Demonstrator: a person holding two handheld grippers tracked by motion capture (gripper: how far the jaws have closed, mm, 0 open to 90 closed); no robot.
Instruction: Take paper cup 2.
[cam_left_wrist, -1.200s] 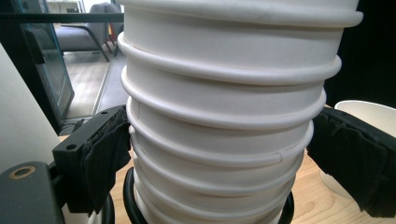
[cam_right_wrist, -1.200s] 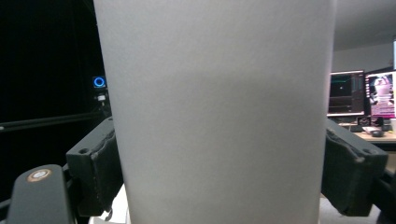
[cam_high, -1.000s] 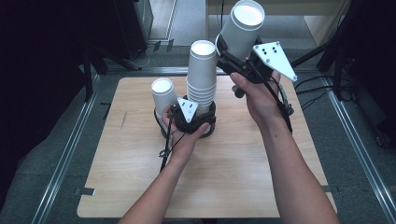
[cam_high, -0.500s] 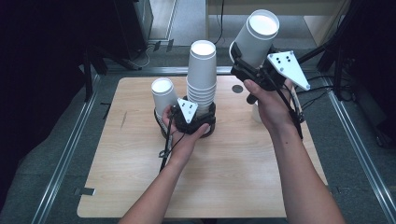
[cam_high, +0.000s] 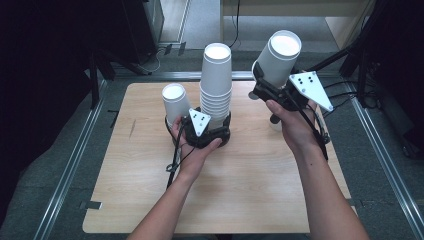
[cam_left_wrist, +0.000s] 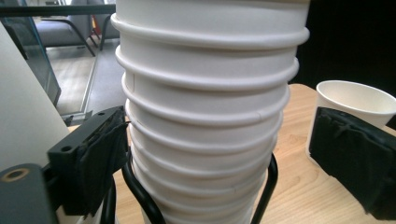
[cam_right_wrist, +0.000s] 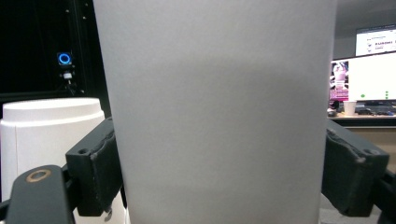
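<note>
Cup (cam_high: 278, 59) | pinched by right gripper (cam_high: 267, 90) | left gripper (cam_high: 210, 131) spread around stack (cam_high: 215, 82) (opening) | lone cup (cam_high: 174, 102) beside

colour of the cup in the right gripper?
Plain white cup, no print; clearest in the high view.

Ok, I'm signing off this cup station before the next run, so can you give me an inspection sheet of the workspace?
Surface: wooden table, bare where it shows.
Job's things: stack of cups upright mid-table; single cup upright to its left; raised cup held in the air to its right.
Clutter: a white thing half hidden under the right hand, cannot tell what.
Grippers: left gripper at the stack's base, its jaws just opening, the stack between them; right gripper clamped on the raised cup.
Cables: left cable trails along the wrist; right cable likewise.
Surroundings: metal rail beside the table; lit monitor beyond.
</note>
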